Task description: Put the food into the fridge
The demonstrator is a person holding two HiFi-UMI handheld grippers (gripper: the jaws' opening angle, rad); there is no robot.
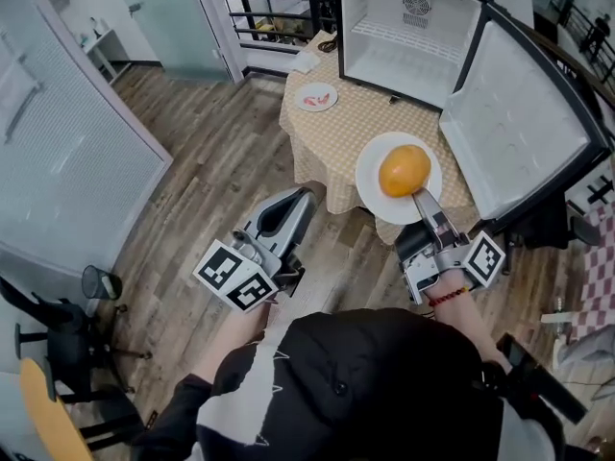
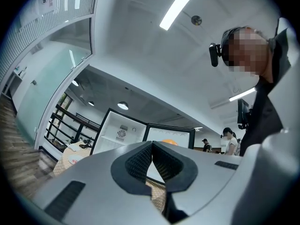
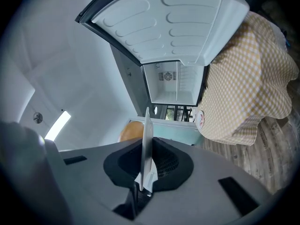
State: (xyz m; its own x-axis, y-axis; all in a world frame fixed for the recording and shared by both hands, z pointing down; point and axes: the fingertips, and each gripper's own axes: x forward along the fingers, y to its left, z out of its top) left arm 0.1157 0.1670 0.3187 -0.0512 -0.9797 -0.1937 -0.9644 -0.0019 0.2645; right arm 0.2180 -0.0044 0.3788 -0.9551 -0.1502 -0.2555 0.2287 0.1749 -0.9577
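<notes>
Carrying step: the right gripper (image 1: pixel 420 198) is clamped on the rim of the plate (image 1: pixel 370 177) bearing the orange food (image 1: pixel 405 170), over the table's (image 1: pixel 327 147) near edge. The left gripper (image 1: pixel 302 200) has its jaws together, empty. Next, I judge, the plate must travel level into the open fridge (image 1: pixel 408 27) at the far edge.

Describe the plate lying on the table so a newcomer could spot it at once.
Find the open fridge standing on the table with the checked cloth. Left of its front, near the table's edge, lies a small white plate with pinkish-red food. Unlike the larger plate with the orange, gripped by the right gripper, it is small and unheld.
</notes>
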